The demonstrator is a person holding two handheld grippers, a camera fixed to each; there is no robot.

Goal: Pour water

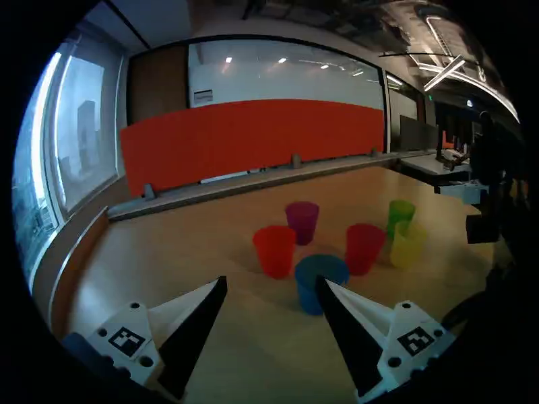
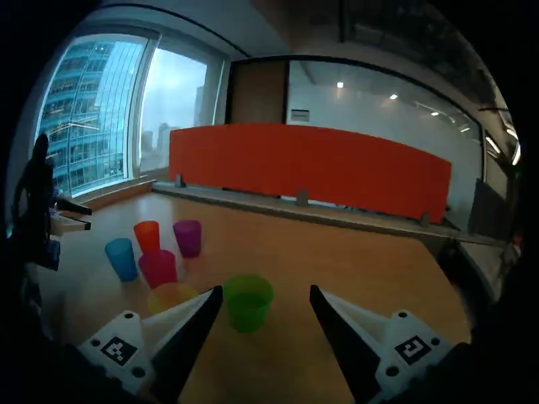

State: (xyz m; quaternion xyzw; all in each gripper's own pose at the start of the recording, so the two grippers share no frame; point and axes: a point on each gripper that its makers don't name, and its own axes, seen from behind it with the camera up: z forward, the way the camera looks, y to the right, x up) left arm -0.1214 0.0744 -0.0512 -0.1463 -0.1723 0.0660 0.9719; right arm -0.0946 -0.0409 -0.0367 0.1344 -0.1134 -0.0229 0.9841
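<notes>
The counter (image 1: 168,256) bears the crimson cup (image 1: 364,248) amid five others. Both the left gripper (image 1: 269,279) and right gripper (image 2: 265,288) hover empty, fingers apart. The blue cup (image 1: 321,283) stands just beside the crimson cup, the green cup (image 2: 248,301) on its other side. Centre the fingers on one cup, close mid-height, keep it upright. Whether any holds water I cannot tell.

both grippers – left (image 1: 271,291), right (image 2: 265,299) – fingers apart, empty
</notes>
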